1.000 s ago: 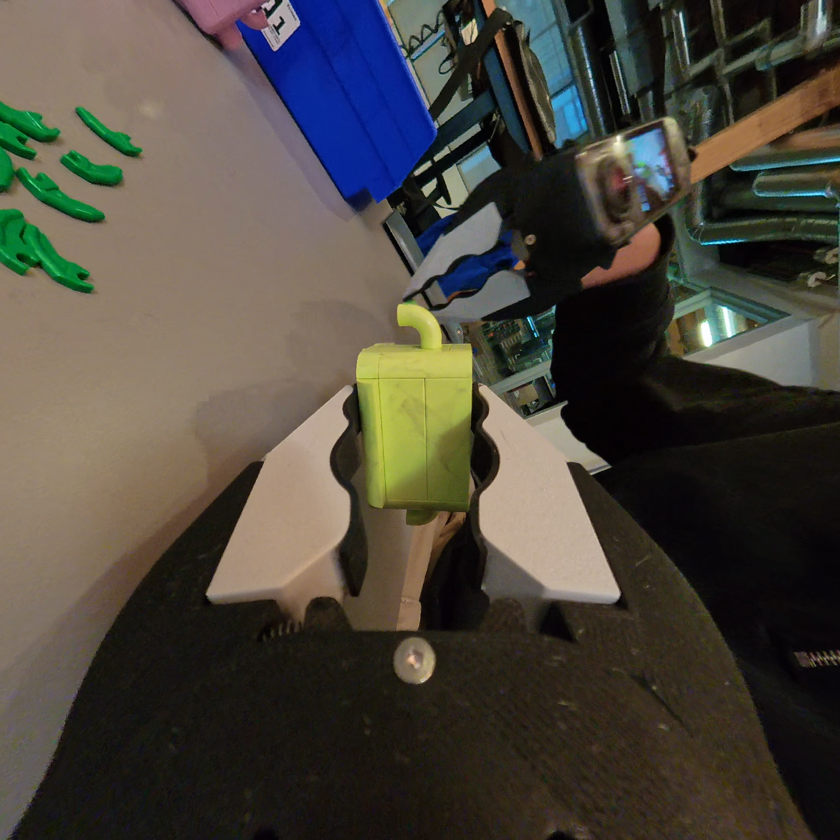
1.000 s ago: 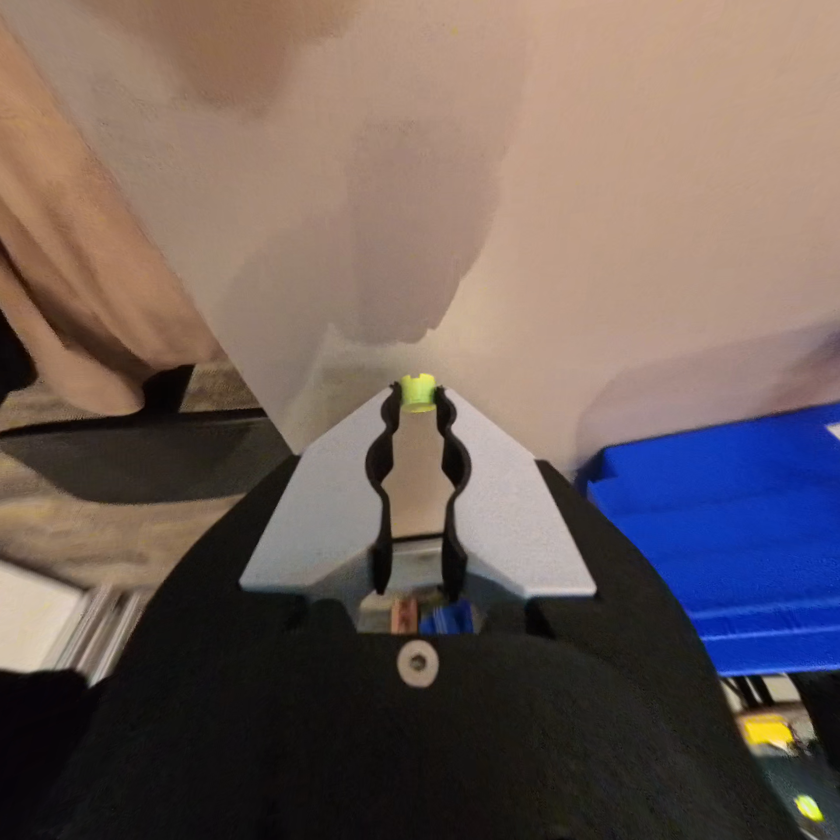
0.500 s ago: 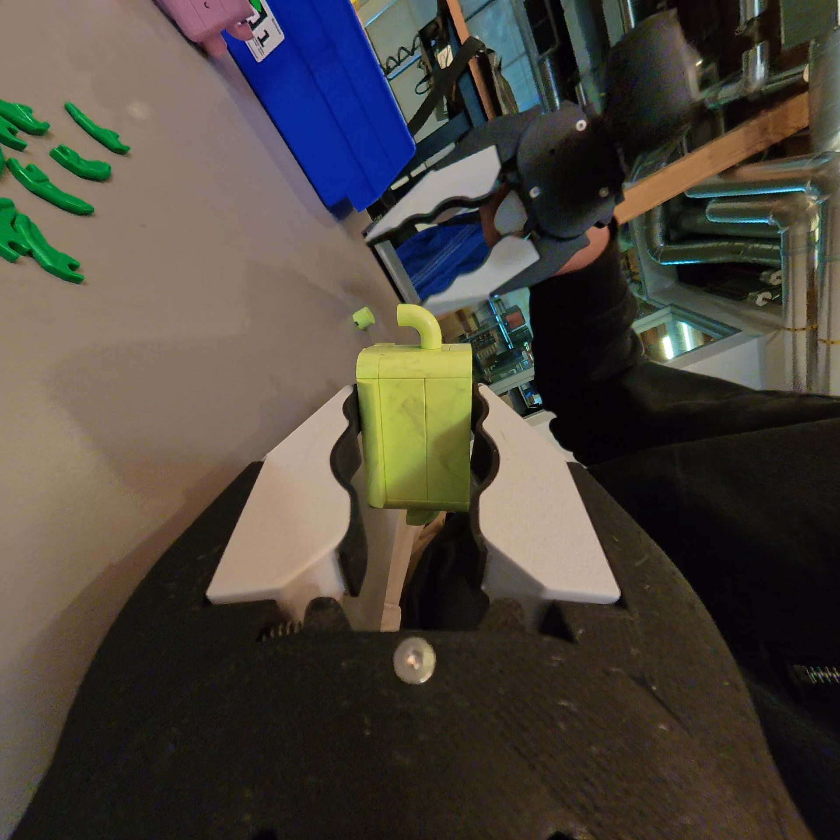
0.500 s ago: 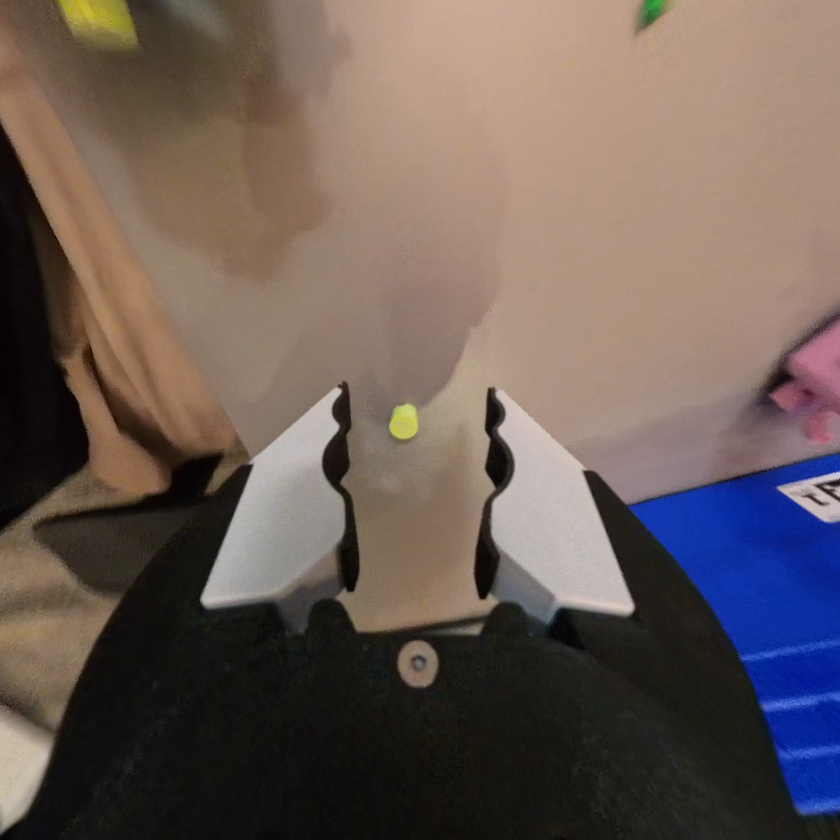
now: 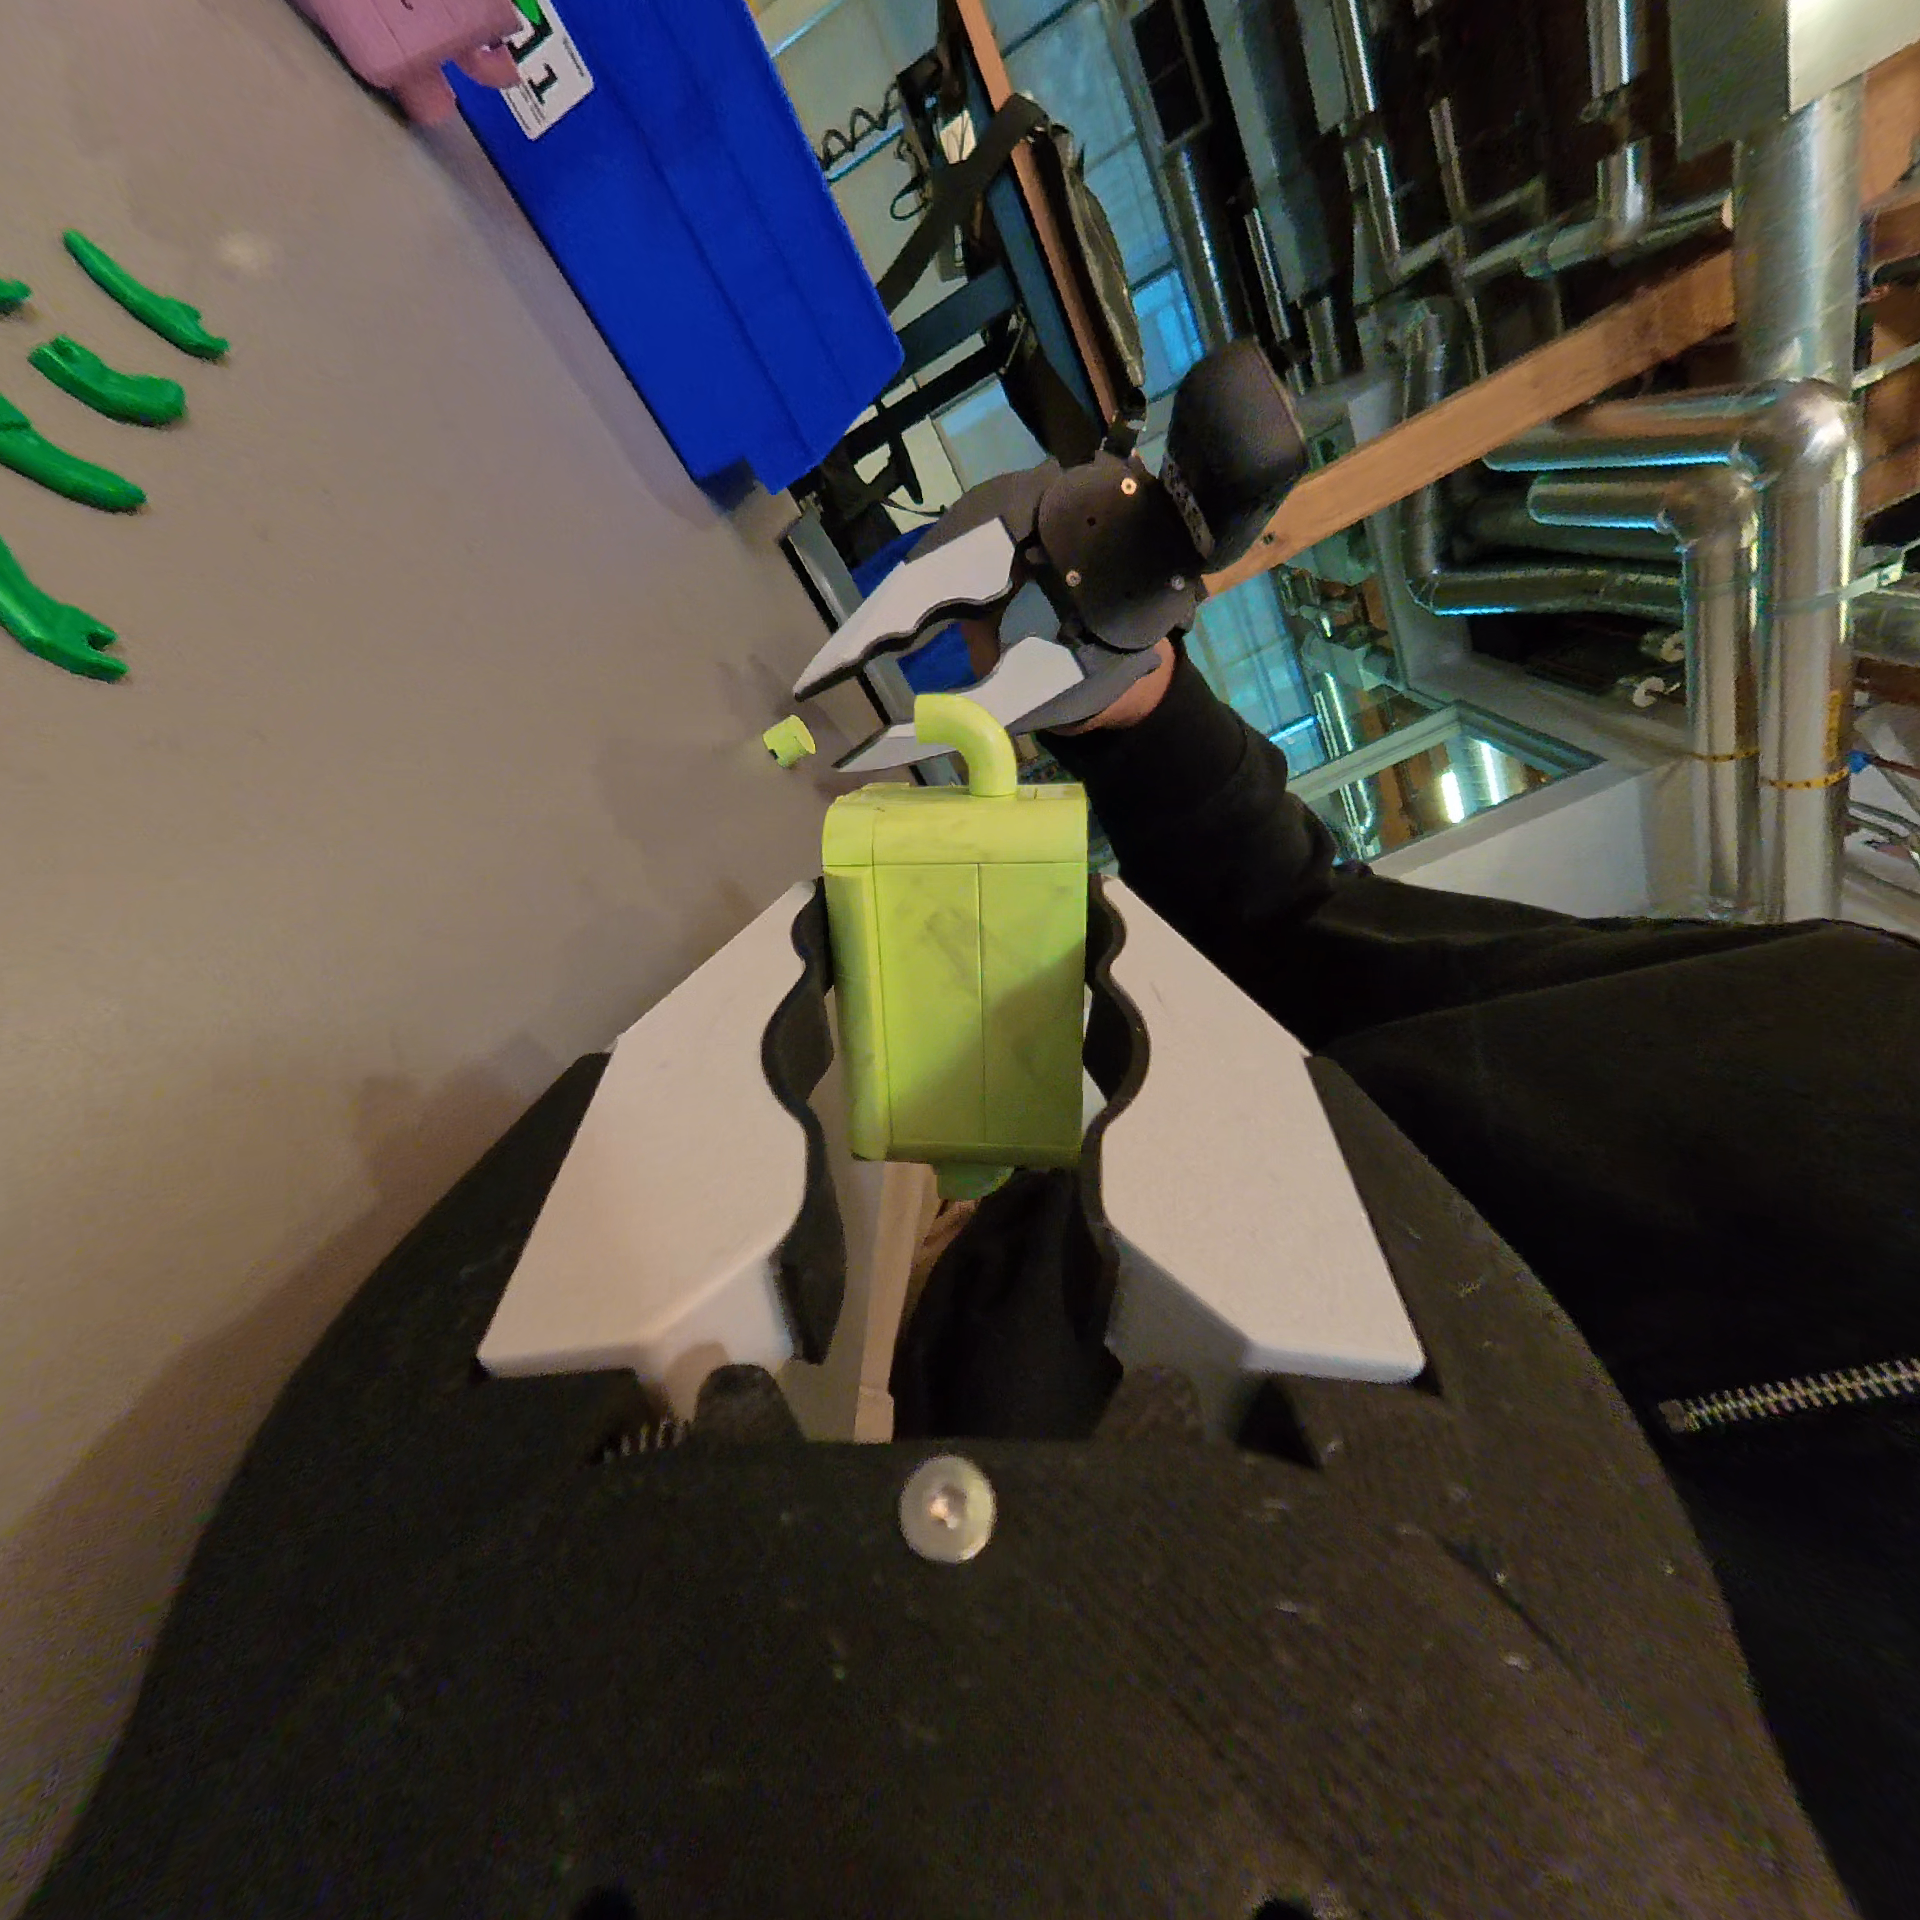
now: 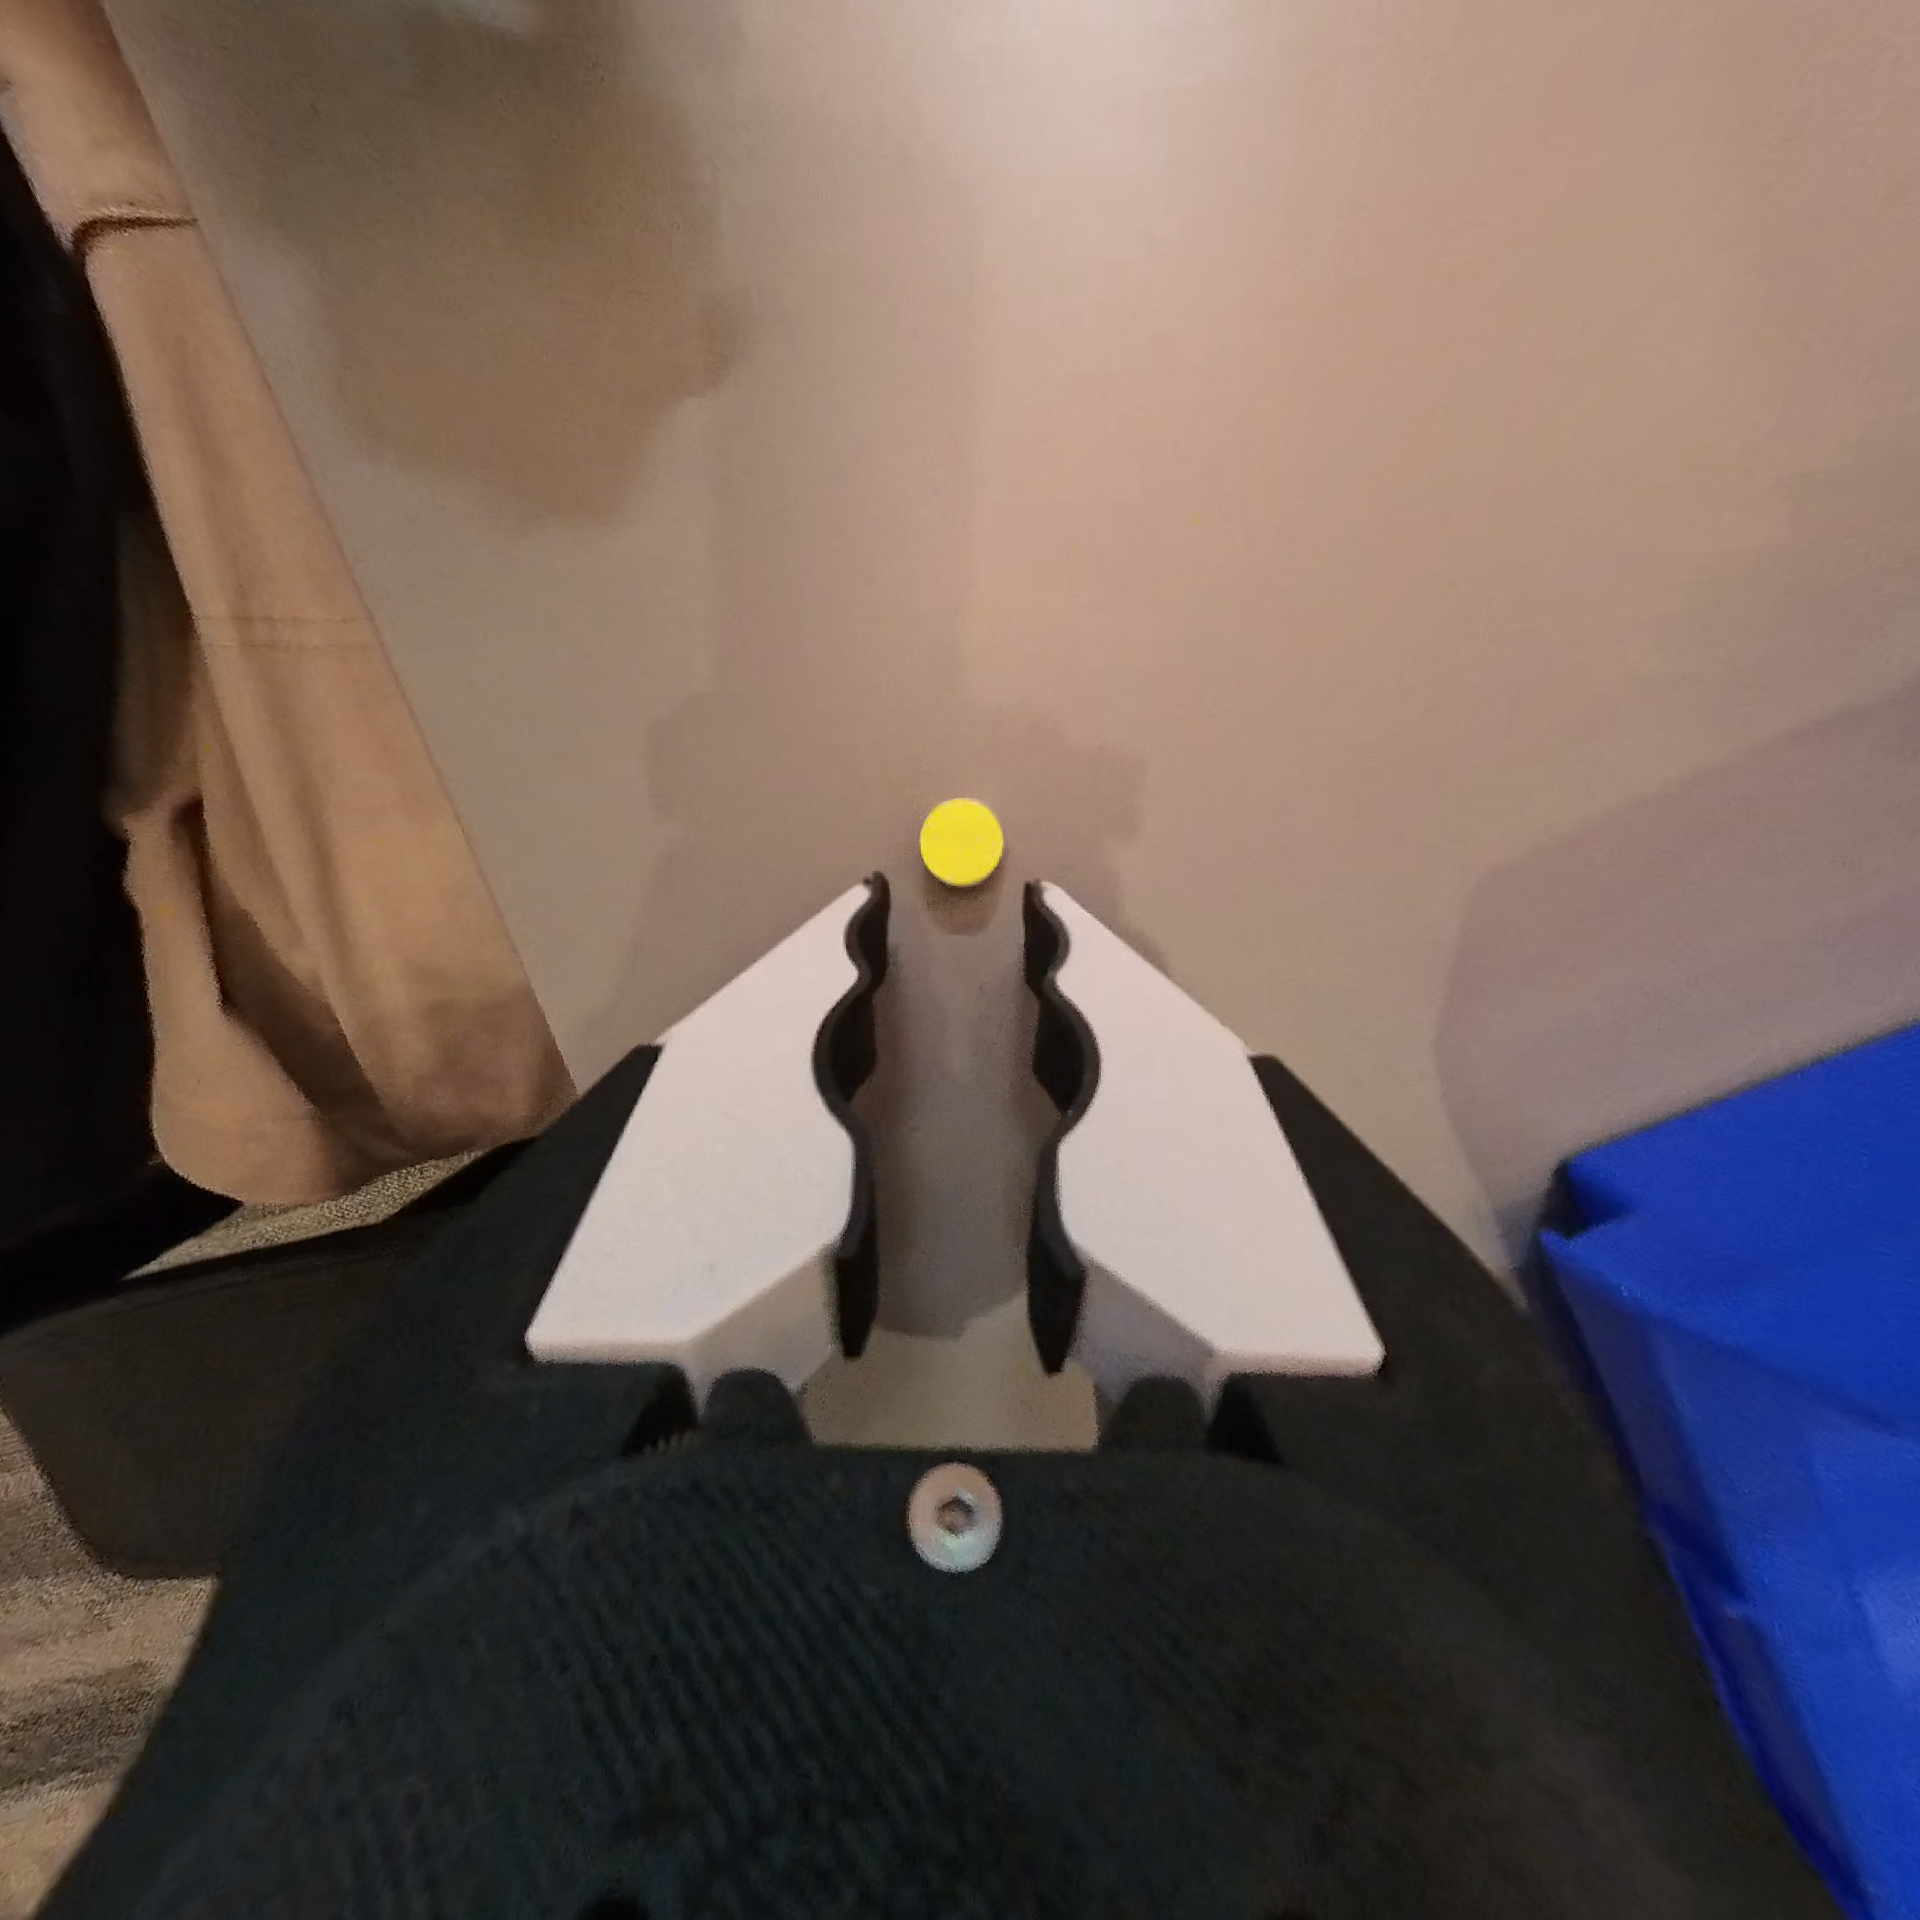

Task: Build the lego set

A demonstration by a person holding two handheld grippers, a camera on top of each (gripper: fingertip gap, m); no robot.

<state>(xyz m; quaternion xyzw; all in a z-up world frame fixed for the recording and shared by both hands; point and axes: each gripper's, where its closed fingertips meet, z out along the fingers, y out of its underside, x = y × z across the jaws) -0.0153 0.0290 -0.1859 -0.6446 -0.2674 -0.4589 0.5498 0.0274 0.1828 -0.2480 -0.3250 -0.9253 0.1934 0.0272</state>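
My left gripper (image 5: 956, 914) is shut on a lime green brick block (image 5: 961, 977) with a curved lime hook piece (image 5: 961, 738) on its far end, held above the grey table (image 5: 364, 779). A small lime round stud (image 5: 787, 740) lies on the table near its edge; it also shows in the right wrist view (image 6: 961, 842). My right gripper (image 6: 954, 894) is open and empty, its tips just short of the stud. It also shows in the left wrist view (image 5: 842, 717), hovering beside the stud.
Several dark green curved pieces (image 5: 99, 384) lie on the table at the left. A blue bin (image 5: 665, 229) stands at the table's far side, also in the right wrist view (image 6: 1745, 1351), with a pink piece (image 5: 405, 42) beside it. A person's black sleeve (image 5: 1455, 987) is at right. My right fingertips sit around 20 centimetres from my left ones.
My right gripper let go of the small lime stud, which now lies on the table, then narrowed its jaws and hovers over it. My left gripper kept hold of the block.
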